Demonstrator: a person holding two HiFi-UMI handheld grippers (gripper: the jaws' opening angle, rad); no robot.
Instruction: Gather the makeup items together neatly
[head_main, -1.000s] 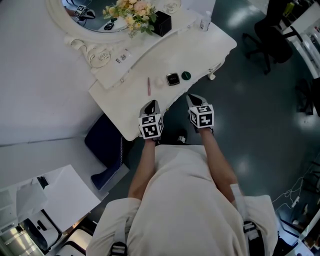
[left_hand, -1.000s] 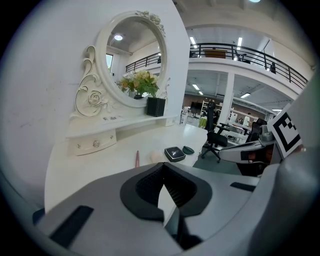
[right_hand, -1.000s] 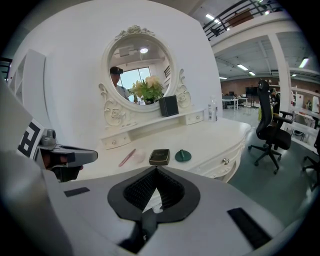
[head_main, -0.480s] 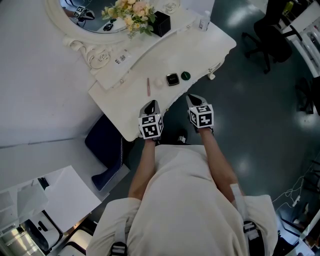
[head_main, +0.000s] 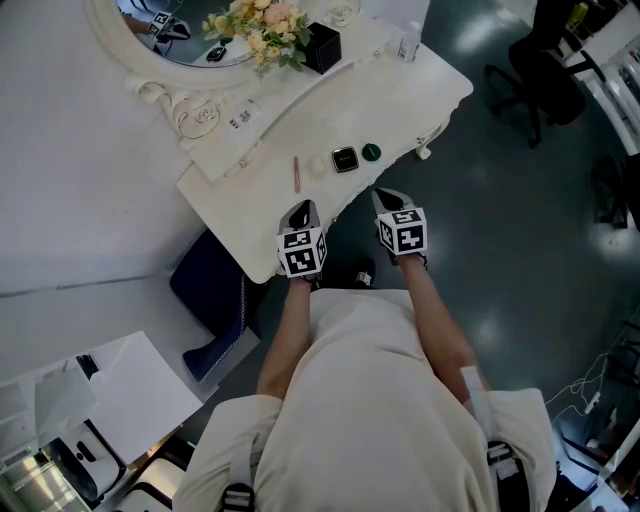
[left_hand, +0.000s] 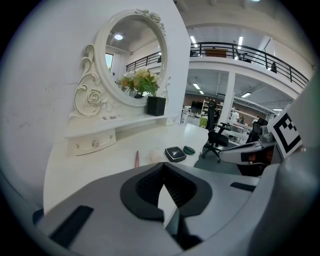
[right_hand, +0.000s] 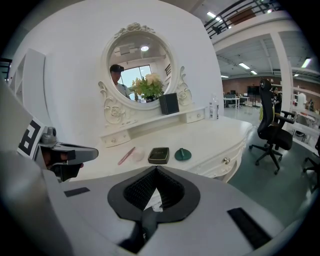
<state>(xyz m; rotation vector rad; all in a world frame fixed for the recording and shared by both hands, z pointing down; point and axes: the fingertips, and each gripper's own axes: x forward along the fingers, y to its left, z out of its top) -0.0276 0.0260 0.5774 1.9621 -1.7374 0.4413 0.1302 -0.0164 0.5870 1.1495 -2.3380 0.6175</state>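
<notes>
On the white dressing table (head_main: 250, 215) lie a pink pencil (head_main: 297, 172), a pale round puff (head_main: 318, 165), a black square compact (head_main: 345, 158) and a dark green round item (head_main: 371, 152), in a loose row near the front edge. My left gripper (head_main: 303, 208) is shut and empty, hovering over the table's front edge just short of the pencil. My right gripper (head_main: 388, 197) is also shut and empty, off the table's edge below the green item. The right gripper view has the pencil (right_hand: 126, 155), compact (right_hand: 158, 155) and green item (right_hand: 183, 154) ahead of the jaws.
An oval mirror (head_main: 150, 60) in an ornate frame, a flower bouquet (head_main: 262, 25), a black box (head_main: 323, 45) and a small bottle (head_main: 410, 42) stand at the table's back. A dark blue stool (head_main: 210, 290) sits under the table. An office chair (head_main: 545, 85) is on the right.
</notes>
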